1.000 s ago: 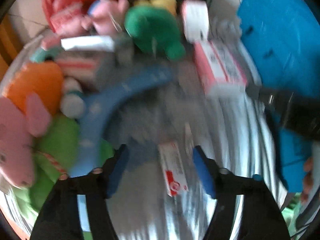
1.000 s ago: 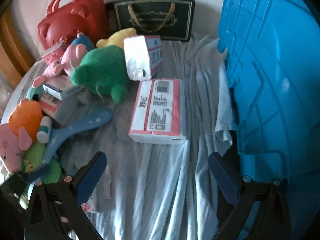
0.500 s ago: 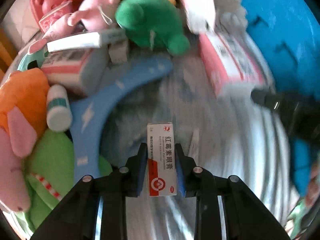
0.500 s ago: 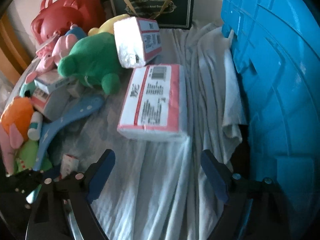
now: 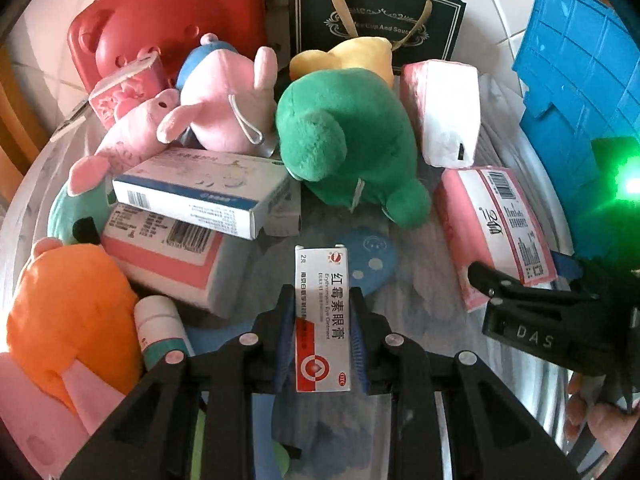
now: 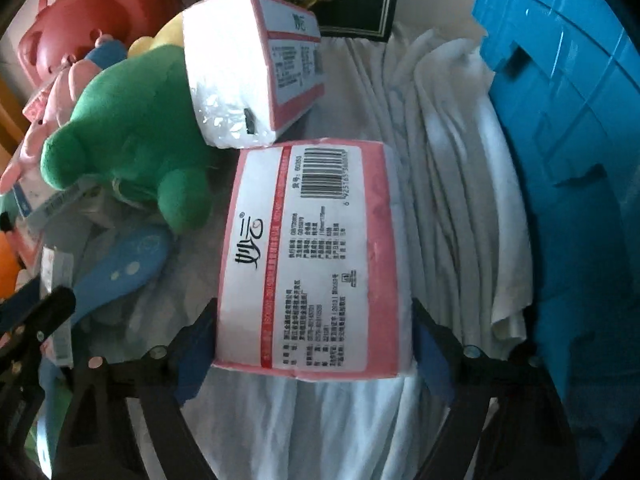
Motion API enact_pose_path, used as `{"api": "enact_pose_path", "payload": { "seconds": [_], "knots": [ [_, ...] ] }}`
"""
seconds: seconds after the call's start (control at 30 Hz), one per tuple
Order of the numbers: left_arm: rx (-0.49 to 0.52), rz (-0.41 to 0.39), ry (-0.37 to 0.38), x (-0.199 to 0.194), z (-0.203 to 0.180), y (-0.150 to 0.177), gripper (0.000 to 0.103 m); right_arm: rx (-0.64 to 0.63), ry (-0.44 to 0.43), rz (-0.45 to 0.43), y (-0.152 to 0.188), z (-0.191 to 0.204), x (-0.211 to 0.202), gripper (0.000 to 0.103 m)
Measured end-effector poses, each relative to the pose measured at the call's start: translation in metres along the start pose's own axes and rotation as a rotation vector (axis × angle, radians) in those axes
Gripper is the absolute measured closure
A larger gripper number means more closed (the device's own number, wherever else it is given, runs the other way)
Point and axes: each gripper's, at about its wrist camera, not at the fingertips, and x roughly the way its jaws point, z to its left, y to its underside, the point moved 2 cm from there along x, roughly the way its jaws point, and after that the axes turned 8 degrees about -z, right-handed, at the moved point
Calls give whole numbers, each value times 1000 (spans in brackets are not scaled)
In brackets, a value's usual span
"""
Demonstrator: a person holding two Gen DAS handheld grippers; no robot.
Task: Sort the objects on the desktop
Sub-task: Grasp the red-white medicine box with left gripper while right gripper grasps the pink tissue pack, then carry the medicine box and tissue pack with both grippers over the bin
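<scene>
My left gripper (image 5: 322, 332) is shut on a small white and red ointment box (image 5: 322, 320) and holds it above the cloth, in front of a blue paddle-shaped toy (image 5: 370, 260). My right gripper (image 6: 314, 344) is open, its blue pads on either side of a pink and white tissue pack (image 6: 312, 256) that lies flat on the white cloth (image 6: 448, 200). I cannot tell whether the pads touch the pack. That pack also shows in the left wrist view (image 5: 496, 232), with the right gripper's finger in front of it.
A blue crate (image 6: 560, 160) stands at the right. A second tissue pack (image 6: 248, 76), a green plush (image 5: 344, 148), pink plushes (image 5: 224, 100), an orange plush (image 5: 68, 312), medicine boxes (image 5: 200, 192), a small bottle (image 5: 158, 332), a red bear basket (image 5: 168, 20) and a dark gift bag (image 5: 376, 24) crowd the left and back.
My left gripper closed on the ointment box and lifted it off the cloth. My right gripper moved forward until its open fingers came either side of the flat tissue pack.
</scene>
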Motion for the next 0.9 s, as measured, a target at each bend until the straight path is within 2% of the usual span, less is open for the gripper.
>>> {"api": "enact_pose_path", "payload": {
  "seconds": [0.17,0.37,0.57,0.7,0.9],
  "knots": [
    [3,-42,1,-19,-1,-6,78,6,-14,-38,4,2,-24,22],
    [1,-131,9,-66,-1,-14,78,-8,-27,-140,8,9,-85,22],
    [5,-256,17,-132,-4,-18,78,-32,-44,-320,11,7,-172,22],
    [15,-349,30,-180,-9,-20,78,-38,-25,-440,13,7,-234,22],
    [47,-485,89,-248,-40,-26,78,-26,15,-604,31,-8,-325,22]
  ]
}}
